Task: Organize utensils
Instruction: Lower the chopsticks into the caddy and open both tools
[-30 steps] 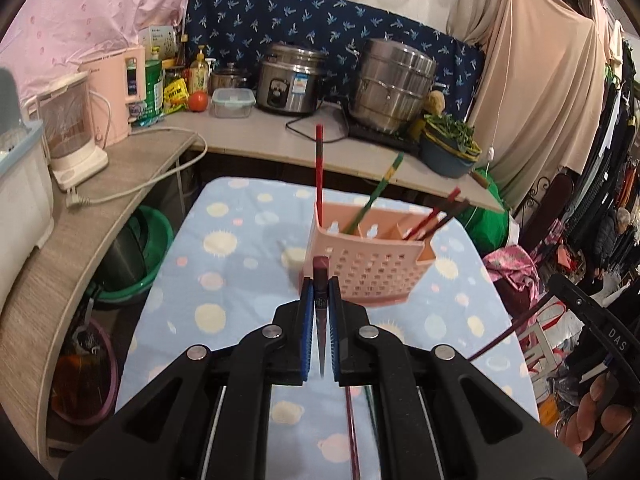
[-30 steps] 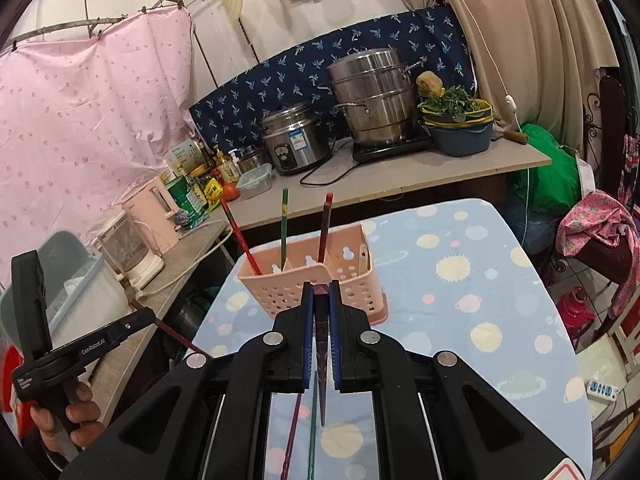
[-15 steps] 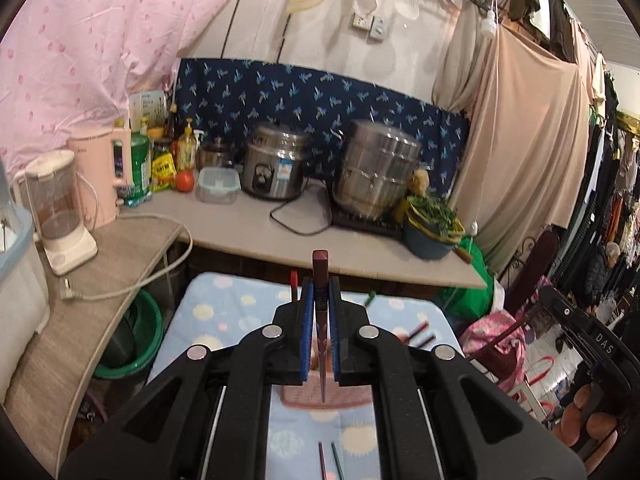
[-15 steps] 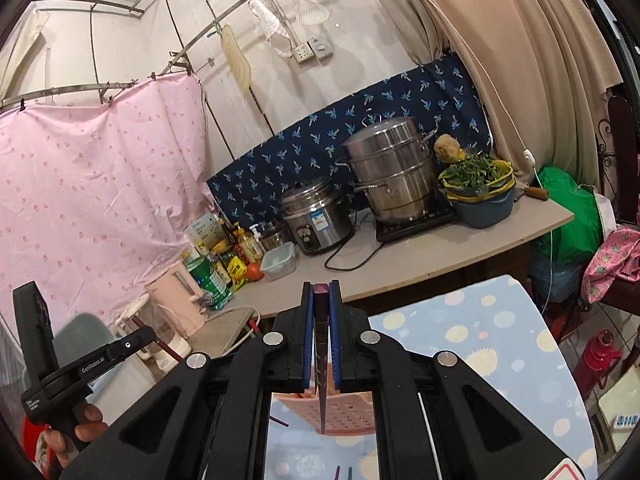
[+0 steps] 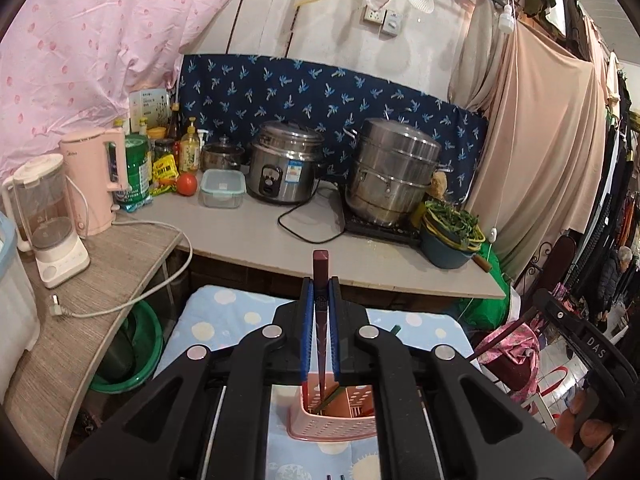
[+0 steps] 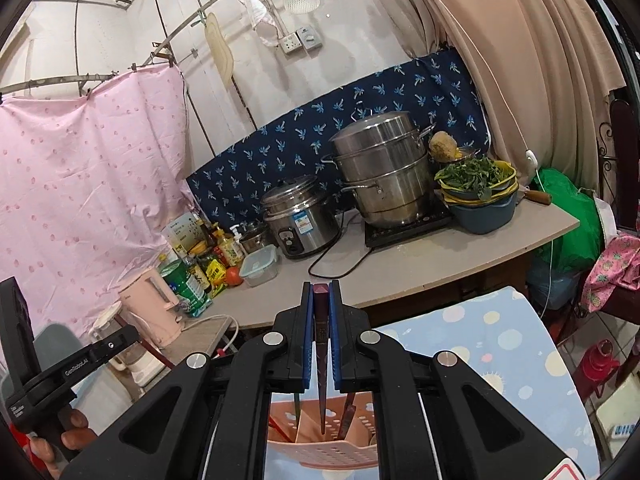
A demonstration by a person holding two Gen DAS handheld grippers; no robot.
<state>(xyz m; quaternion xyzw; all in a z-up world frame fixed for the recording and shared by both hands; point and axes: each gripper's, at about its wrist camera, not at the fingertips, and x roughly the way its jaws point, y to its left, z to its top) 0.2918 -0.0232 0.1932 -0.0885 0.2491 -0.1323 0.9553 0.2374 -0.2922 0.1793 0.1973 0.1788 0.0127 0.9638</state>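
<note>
Both grippers are clenched on chopsticks. The left gripper (image 5: pixel 320 304) grips a dark red chopstick (image 5: pixel 321 272), tip hanging over the pink basket (image 5: pixel 332 426) on the spotted tablecloth (image 5: pixel 224 320). The right gripper (image 6: pixel 321 308) pinches another chopstick (image 6: pixel 321 344), point dangling above the same basket (image 6: pixel 324 454).

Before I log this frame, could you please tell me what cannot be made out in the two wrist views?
- Left wrist view: the pink basket shows only between the claw arms; its compartments are hidden.
- Left wrist view: the dark red chopstick tip; unclear whether it touches the basket.
- Right wrist view: the left claw is seen side-on at the edge, its grip hidden.
- Both views: the blue tablecloth is largely covered.
</note>
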